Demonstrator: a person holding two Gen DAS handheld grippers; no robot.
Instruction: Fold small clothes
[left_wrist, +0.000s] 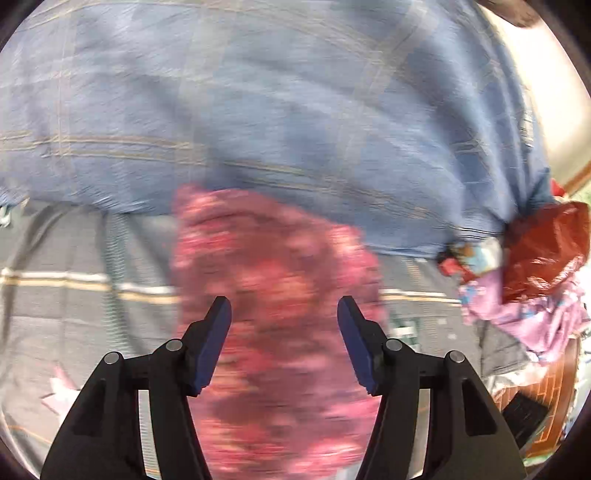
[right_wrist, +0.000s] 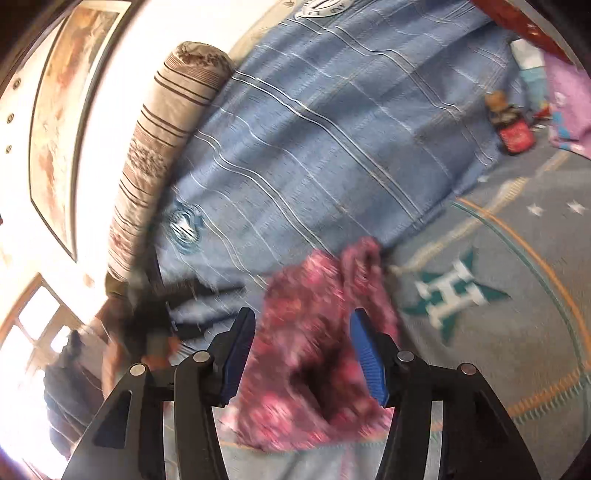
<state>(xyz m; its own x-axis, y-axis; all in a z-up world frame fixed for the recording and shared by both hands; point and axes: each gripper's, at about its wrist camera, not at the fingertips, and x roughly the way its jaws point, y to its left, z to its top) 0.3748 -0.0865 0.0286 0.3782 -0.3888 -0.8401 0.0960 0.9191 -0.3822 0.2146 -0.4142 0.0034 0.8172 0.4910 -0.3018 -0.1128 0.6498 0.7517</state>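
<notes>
With both the left gripper (left_wrist: 284, 317) and right gripper (right_wrist: 303, 328) spread and holding nothing, the pink floral garment (left_wrist: 273, 295) lying just ahead should be smoothed before regrasping.

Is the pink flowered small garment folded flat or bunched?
Bunched: the pink flowered small garment lies in a creased heap on the grey sheet, edges uneven.

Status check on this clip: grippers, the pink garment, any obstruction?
Left gripper open, right gripper open. Pink floral garment loose on grey bedsheet, ungripped. Blue blanket close behind.

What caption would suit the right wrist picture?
Open right gripper above a pink floral garment on a grey bedsheet, beside a blue striped blanket.
</notes>
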